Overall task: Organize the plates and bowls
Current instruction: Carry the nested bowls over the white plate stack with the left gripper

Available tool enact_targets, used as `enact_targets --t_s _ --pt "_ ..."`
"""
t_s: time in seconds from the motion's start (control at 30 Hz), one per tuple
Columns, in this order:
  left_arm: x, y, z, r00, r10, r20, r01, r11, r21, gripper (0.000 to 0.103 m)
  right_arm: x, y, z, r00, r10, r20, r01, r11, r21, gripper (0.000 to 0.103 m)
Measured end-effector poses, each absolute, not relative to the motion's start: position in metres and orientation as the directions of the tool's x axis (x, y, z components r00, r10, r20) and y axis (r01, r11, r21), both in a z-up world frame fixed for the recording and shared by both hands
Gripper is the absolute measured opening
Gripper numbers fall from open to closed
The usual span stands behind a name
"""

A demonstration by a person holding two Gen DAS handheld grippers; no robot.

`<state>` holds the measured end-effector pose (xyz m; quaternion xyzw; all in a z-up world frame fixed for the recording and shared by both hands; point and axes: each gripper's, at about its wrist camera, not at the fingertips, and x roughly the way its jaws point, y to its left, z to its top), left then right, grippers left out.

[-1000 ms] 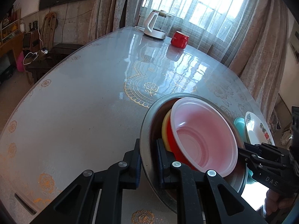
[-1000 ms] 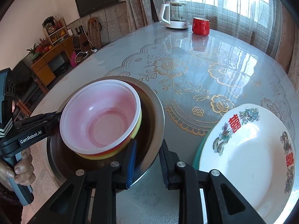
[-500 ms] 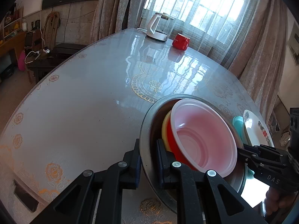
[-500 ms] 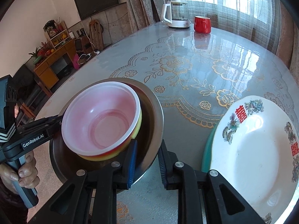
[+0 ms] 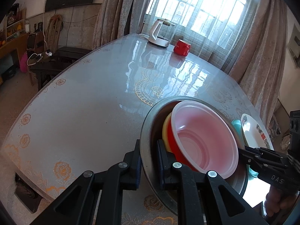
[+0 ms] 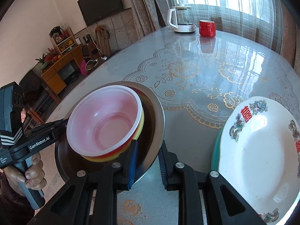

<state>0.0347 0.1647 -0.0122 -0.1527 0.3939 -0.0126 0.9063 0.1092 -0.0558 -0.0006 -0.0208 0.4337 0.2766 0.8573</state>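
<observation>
Both sets of jaws pinch the rim of the metal bowl (image 5: 150,131), left gripper (image 5: 149,161) on one side, right gripper (image 6: 147,162) opposite. Nested inside: pink bowl (image 6: 105,123) over red and yellow ones. White plate (image 6: 262,150) sits beside it on a teal one. Glossy floral tabletop (image 6: 206,65), kettle (image 6: 181,19) and red mug (image 6: 206,28) by the curtained window.

At the far end of the table (image 6: 215,71), which wears a glossy cloth with gold flower patterns, a white-based glass kettle (image 6: 182,19) stands with a red mug (image 6: 206,28) just beside it on the right. Behind them, sheer curtains (image 5: 196,15) cover a bright window. Off to the left, a dark television (image 6: 101,2) hangs on the wall above a wooden cabinet (image 6: 60,69) crowded with small items.
</observation>
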Motion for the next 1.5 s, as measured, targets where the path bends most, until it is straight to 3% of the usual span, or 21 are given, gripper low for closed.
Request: enact_targets --t_s 0.9,1.5 --pt "0.035 0.151 0.005 0.703 -0.16 -0.693 -0.059 0.958 -0.281 0.015 0.096 -0.077 0.022 0.529 0.501 -0.685 -0.477 0.843 0.248 0.022" --pt "0.048 0.11 0.025 0.706 -0.216 -0.675 0.05 0.965 -0.256 0.016 0.089 -0.121 0.035 0.593 0.484 -0.644 -0.403 0.871 0.283 0.022"
